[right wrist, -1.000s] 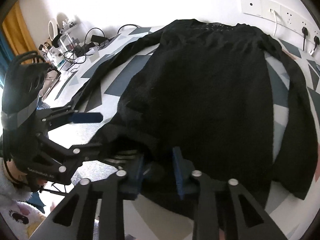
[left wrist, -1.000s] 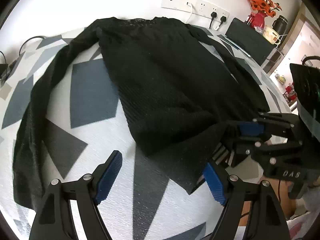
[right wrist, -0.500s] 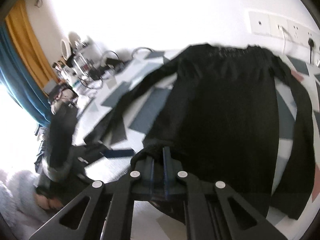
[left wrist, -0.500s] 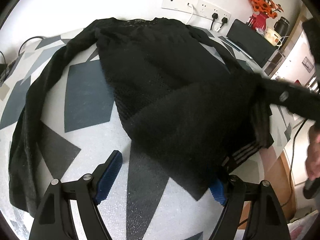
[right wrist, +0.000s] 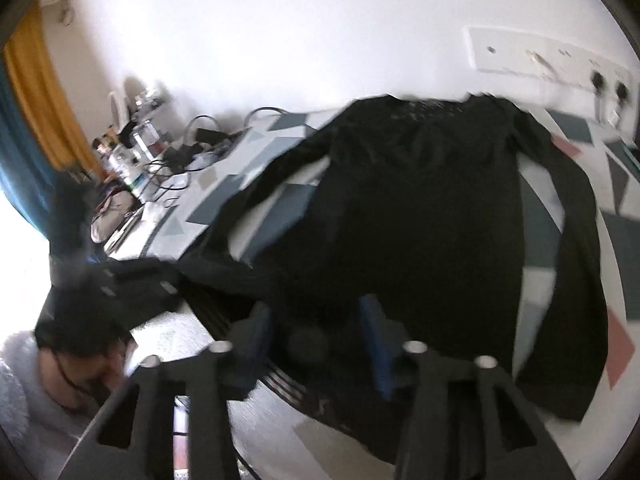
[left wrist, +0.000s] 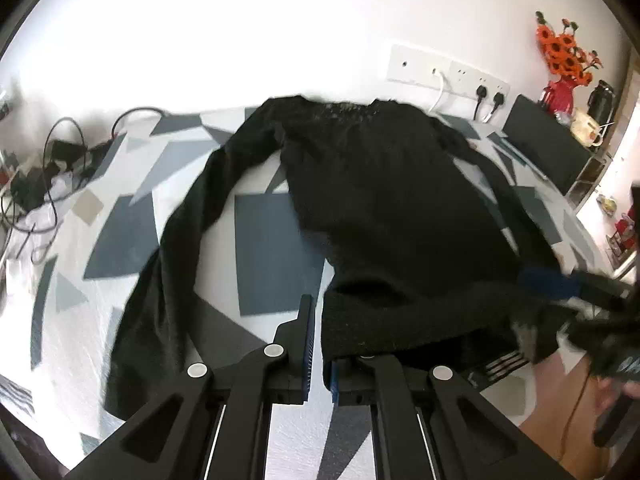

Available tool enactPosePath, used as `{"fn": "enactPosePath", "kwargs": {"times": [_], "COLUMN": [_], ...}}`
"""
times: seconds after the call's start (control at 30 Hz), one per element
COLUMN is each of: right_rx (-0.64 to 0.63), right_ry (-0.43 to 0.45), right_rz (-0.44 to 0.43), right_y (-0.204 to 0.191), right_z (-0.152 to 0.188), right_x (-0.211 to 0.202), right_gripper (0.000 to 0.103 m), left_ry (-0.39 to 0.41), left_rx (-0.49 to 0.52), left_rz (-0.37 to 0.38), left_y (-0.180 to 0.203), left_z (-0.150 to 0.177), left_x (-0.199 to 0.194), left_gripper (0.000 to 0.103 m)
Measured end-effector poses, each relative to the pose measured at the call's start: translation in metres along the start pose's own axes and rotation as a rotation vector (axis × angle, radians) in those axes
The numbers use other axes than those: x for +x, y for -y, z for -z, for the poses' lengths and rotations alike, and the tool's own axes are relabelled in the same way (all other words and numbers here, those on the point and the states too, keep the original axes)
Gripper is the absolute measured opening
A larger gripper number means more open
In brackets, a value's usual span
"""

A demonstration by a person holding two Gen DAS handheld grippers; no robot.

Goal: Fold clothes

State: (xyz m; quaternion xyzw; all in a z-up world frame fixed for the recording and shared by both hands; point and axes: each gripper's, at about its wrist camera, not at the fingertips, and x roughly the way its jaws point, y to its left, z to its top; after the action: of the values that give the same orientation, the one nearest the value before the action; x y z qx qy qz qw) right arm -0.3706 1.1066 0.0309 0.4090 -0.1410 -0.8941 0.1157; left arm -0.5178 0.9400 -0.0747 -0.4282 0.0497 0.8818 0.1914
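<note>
A black long-sleeved sweater [left wrist: 392,208] lies spread on the table [left wrist: 272,248], neck toward the wall and sleeves out to both sides. Its near hem is raised and bunched. My left gripper [left wrist: 319,344] is shut on the hem's left corner, and the cloth drapes over its right finger. It shows blurred at the left of the right wrist view [right wrist: 132,280]. My right gripper [right wrist: 316,332] is opening. A lump of the sweater [right wrist: 420,220] sits between its pads without being pressed. Its blue pad [left wrist: 552,284] also appears at the right of the left wrist view.
The tablecloth has grey and white shapes. Wall sockets [left wrist: 444,72] with plugs are behind the neck. Cables and clutter [left wrist: 48,176] fill the far left end. A dark box [left wrist: 544,148] and red flowers [left wrist: 560,56] stand at the right. A person in a fleecy top [right wrist: 32,392] is at the near edge.
The left gripper has gone from wide open to shut on the hem corner and has risen. The right gripper, clamped on the hem half a second ago, now has its jaws apart. The hem has come up.
</note>
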Motion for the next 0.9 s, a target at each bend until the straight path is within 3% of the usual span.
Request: {"fn": "enactPosePath", "kwargs": {"times": [0.27,0.6,0.7,0.9], "right_rx": [-0.053,-0.162,-0.148,-0.167], "right_ry": [-0.069,-0.061,-0.047,-0.025], "right_rz": [0.101,0.147,0.220,0.453], "right_y": [-0.010,-0.040,-0.033,-0.008], "right_z": [0.036,0.040,0.041,0.053], "right_x": [0.018,0.042,0.043,0.018], "right_gripper": [0.055,0.055,0.055,0.055], "left_ry": [0.012,0.026,0.047,0.043], "left_rx": [0.037,0.017,0.020,-0.098], "left_rz": [0.005,0.041,0.044,0.065], "left_y": [0.008,0.009,0.009,-0.012], "left_z": [-0.009,-0.013,-0.014,-0.010], "left_x": [-0.013,-0.026,-0.032,-0.034], "left_gripper": [0.005,0.005,0.005,0.005]}}
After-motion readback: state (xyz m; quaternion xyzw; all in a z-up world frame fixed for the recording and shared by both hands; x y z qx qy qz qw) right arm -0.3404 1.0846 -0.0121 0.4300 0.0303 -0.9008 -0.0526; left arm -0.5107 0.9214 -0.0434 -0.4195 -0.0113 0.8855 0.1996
